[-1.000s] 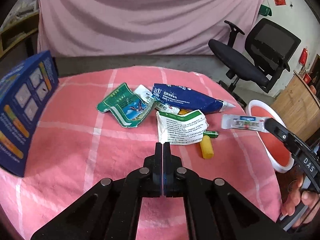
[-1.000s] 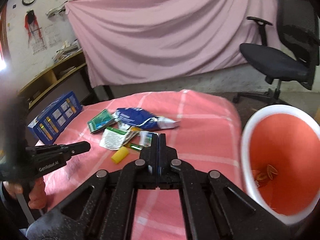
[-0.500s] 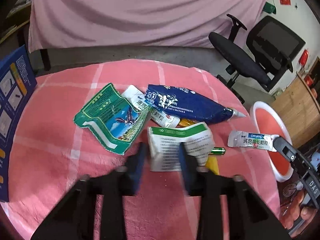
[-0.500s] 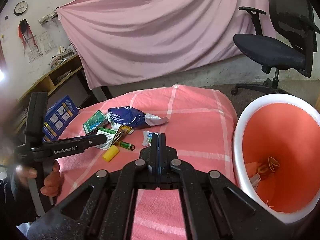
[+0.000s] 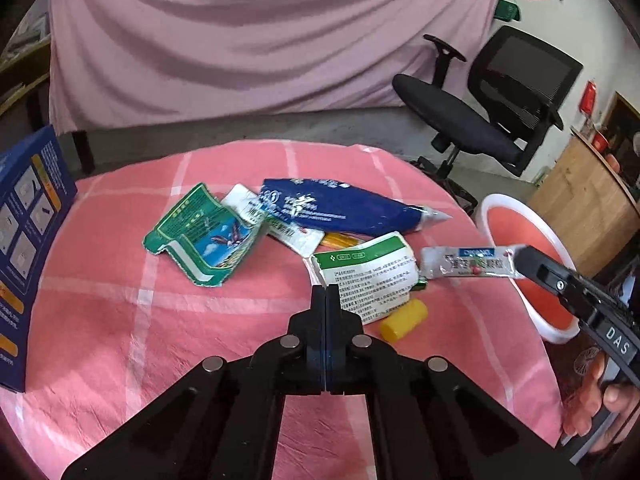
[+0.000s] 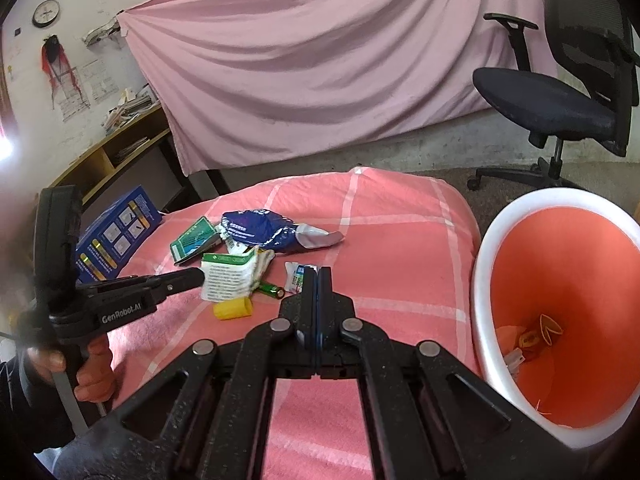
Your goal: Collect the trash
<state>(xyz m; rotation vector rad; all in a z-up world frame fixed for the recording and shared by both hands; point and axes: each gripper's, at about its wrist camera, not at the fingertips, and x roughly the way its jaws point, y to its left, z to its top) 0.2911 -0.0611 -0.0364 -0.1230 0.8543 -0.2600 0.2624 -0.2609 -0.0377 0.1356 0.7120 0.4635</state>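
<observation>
My left gripper (image 5: 326,294) is shut on the edge of a white-and-green paper packet (image 5: 366,276), lifted slightly off the pink cloth; the packet also shows in the right wrist view (image 6: 230,276). My right gripper (image 6: 318,276) is shut on a small silver sachet (image 6: 298,276), held in the air; in the left wrist view the sachet (image 5: 468,266) sticks out from its tips toward the pile. A green wrapper (image 5: 204,240), a blue bag (image 5: 332,210), a yellow cap (image 5: 404,320) and a battery (image 6: 272,290) lie on the cloth.
An orange bin with a white rim (image 6: 560,320) stands right of the table and holds some scraps. A blue box (image 5: 24,240) stands at the left edge. A black office chair (image 5: 488,120) is behind, on the right.
My left gripper opened around the white-and-green packet, then shut on its edge and pulled back with it. My right gripper stayed shut on the sachet.
</observation>
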